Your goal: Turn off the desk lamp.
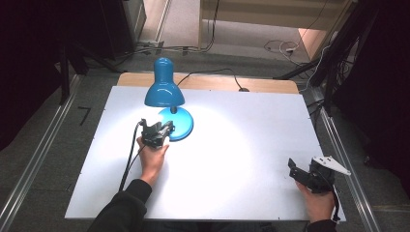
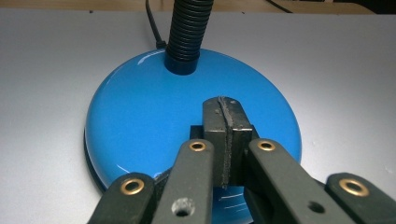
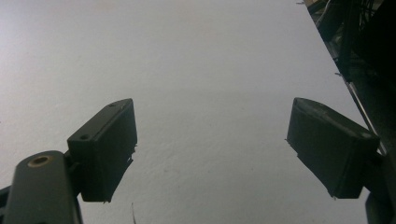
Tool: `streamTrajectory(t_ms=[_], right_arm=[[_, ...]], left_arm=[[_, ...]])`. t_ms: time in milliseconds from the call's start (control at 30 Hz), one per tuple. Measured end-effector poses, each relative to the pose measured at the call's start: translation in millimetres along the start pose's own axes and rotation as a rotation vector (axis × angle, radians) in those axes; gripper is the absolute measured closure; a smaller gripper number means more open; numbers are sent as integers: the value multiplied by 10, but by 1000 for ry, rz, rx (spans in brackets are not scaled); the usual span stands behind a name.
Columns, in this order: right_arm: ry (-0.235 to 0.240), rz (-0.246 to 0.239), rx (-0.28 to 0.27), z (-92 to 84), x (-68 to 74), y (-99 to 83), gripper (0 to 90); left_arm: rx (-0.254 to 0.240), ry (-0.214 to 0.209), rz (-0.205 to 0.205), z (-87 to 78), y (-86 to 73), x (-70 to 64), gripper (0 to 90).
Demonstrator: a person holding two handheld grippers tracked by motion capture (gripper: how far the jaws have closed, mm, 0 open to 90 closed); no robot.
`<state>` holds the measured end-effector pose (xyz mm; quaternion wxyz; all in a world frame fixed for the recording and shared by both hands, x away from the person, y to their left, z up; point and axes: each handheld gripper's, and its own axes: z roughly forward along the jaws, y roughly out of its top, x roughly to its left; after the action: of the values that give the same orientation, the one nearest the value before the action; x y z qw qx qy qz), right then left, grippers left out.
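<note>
A blue desk lamp [image 1: 165,94] stands lit near the far left corner of the white desk [image 1: 232,159], its shade throwing a bright pool over the middle of the surface. Its round blue base [image 2: 154,116] sits flat, the black ribbed neck [image 2: 187,32] rising from the far side of it and a black cord [image 1: 212,73] running off over the far edge.

The left hand-held gripper [image 2: 227,109] is down on the near part of that base, its jaws pressed together with nothing between them. From the left gripper view the joined tips seem to touch or hover just over the glossy dome; I cannot tell which. My guess is that it is pushing at something on the base, perhaps a switch hidden beneath the tips. The risk I see is slipping: the dome is smooth and curved, so a push off to one side could skate the tips off, or shove the light lamp toward the far edge. Pressing too near the rim could tip the base and swing the shade.

The left hand [image 1: 153,155] reaches forward from the near edge, forearm straight and sleeve resting low, wrist angled down onto the lamp. The right hand-held gripper [image 1: 309,175] rests well apart by the near right corner, jaws spread wide over bare desk, idle.
</note>
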<state>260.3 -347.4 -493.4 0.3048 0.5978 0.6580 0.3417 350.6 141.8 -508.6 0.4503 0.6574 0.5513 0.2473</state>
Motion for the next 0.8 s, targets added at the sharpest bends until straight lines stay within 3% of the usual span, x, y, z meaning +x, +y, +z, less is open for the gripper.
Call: streamTrajectory(t_ms=[367, 800], right_arm=[[1, 1, 0, -3, 10, 1, 144], [4, -2, -1, -14, 20, -4, 146]], left_arm=[[-28, 36, 88, 34, -40, -72, 900], [-34, 77, 128, 54, -55, -121, 900]])
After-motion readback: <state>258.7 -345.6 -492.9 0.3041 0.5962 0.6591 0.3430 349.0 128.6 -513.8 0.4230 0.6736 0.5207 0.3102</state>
